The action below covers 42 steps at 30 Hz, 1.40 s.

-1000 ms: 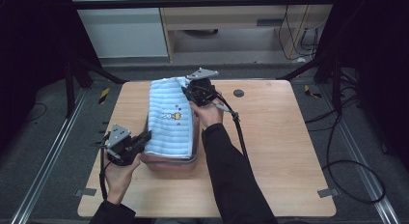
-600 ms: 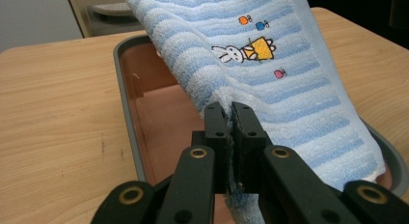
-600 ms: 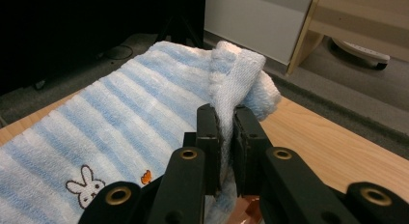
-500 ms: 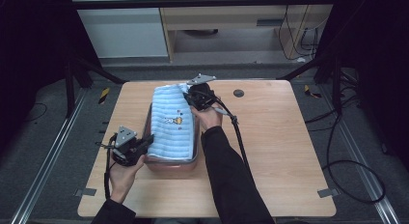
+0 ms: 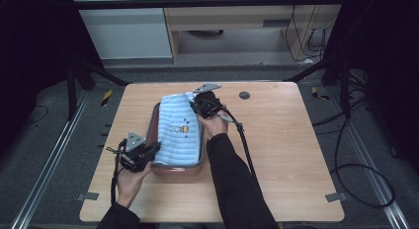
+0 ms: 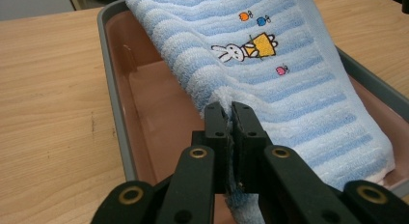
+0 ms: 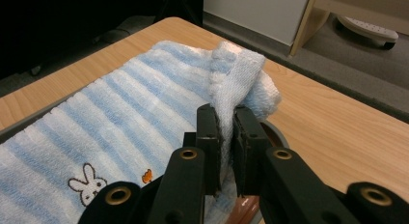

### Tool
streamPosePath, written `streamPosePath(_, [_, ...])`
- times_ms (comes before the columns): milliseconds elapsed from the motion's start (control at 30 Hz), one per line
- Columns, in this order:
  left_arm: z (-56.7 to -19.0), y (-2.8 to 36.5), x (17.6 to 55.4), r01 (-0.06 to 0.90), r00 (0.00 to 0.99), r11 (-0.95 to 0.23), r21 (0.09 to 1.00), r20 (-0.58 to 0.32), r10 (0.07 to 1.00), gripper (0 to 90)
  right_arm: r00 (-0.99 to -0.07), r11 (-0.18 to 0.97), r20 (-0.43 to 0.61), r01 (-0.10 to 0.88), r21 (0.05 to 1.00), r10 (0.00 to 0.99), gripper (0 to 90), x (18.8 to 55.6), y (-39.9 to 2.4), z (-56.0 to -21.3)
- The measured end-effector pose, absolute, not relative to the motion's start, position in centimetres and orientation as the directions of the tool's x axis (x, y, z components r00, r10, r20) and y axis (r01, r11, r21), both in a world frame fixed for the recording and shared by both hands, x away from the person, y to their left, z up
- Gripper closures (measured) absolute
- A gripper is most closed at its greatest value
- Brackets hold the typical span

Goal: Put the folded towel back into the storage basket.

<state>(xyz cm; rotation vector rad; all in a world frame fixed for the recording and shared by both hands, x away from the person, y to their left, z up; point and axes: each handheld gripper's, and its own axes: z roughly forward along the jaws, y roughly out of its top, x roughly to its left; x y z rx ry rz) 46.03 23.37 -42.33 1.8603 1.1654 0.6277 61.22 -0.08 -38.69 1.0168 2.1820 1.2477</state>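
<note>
Towel (image 5: pixel 180 133): one, blue-and-white striped, draped over one pink tray (image 5: pixel 154 121) on the wooden table (image 5: pixel 296 140). My left gripper (image 6: pixel 230 119) is clenched on its near corner, my right gripper (image 7: pixel 226 120) clenched on its far corner. One embroidered rabbit (image 6: pixel 243 49) with three small fruits; no readable writing.

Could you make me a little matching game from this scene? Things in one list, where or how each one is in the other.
Things:
1. towel
2. tray
3. left claw
4. right claw

States:
A. pinches the towel's far corner
B. striped blue and white, draped over the tray
C. pinches the towel's near edge
D. brownish-pink inside, grey rim, on the table

Pairs: 1-B, 2-D, 3-C, 4-A
</note>
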Motion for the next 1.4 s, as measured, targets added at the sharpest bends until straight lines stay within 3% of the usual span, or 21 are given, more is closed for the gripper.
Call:
streamPosePath(467, [-43.1,23.3,46.0,0.497,0.443,-0.246,0.832,0.000,0.897,85.4,-0.641,0.354,-0.008,0.414,0.839,0.768,81.9,61.4,0.2,-40.7])
streamPosePath(633, [-43.3,23.4,46.1,0.510,0.432,-0.251,0.823,0.008,0.902,81.3,-0.643,0.374,-0.017,0.423,0.825,0.766,79.0,61.4,0.5,-41.3])
streamPosePath(767, [-43.1,23.5,46.1,0.504,0.419,-0.250,0.826,0.019,0.908,77.2,-0.641,0.401,-0.039,0.431,0.808,0.767,71.4,61.4,0.5,-41.7])
streamPosePath(800, [-43.0,23.6,46.1,0.502,0.419,-0.251,0.828,0.021,0.908,77.3,-0.640,0.401,-0.031,0.442,0.802,0.767,64.6,61.4,0.4,-41.6])
streamPosePath(1100, [-42.1,23.7,45.7,0.479,0.427,-0.234,0.846,0.009,0.904,74.7,-0.611,0.349,-0.031,0.410,0.843,0.791,52.5,60.6,-1.1,-40.2])
streamPosePath(1400, [-41.2,23.7,45.2,0.446,0.466,-0.222,0.867,-0.013,0.885,59.3,-0.583,0.261,-0.002,0.362,0.895,0.813,32.3,58.2,-5.0,-38.1])
